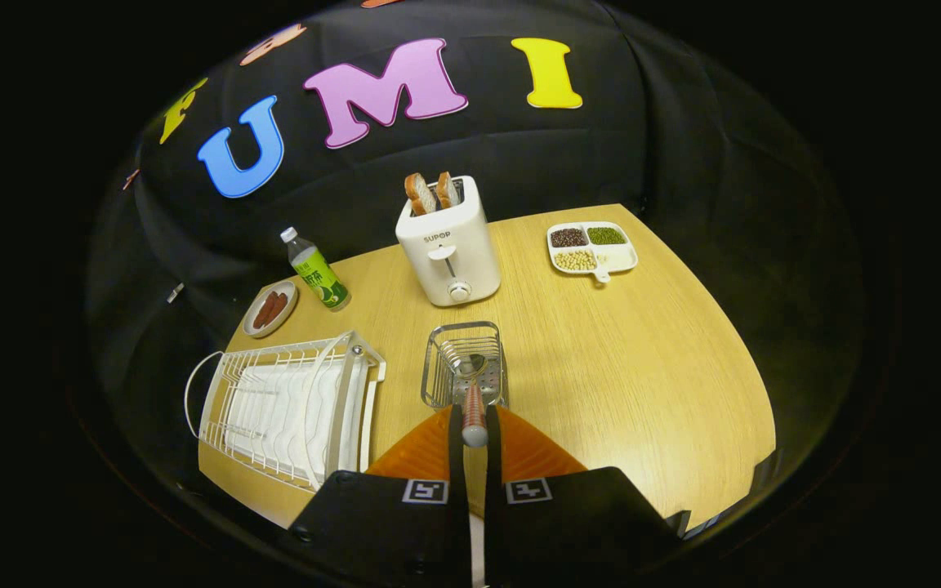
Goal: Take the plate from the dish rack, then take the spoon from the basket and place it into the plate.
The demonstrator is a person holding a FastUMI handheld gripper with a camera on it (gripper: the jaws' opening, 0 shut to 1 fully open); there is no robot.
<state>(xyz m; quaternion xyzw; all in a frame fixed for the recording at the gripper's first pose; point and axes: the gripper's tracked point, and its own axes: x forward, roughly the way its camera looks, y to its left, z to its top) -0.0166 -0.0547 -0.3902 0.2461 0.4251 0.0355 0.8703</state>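
Wooden-handled spoon (474, 408) pinched in the tongs (474, 429) above the basket (464, 363)

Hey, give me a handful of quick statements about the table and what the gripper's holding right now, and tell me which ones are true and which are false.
1. The gripper is shut on the spoon by its handle. True.
2. The spoon's bowl end is down in the wire basket. True.
3. The toaster has nothing in its slots. False: two slices of bread stand up out of it.
4. The bottle stands between the toaster and the divided tray. False: it stands on the toaster's other side, next to the small dish.
5. The dish rack sits beside the wire basket. True.
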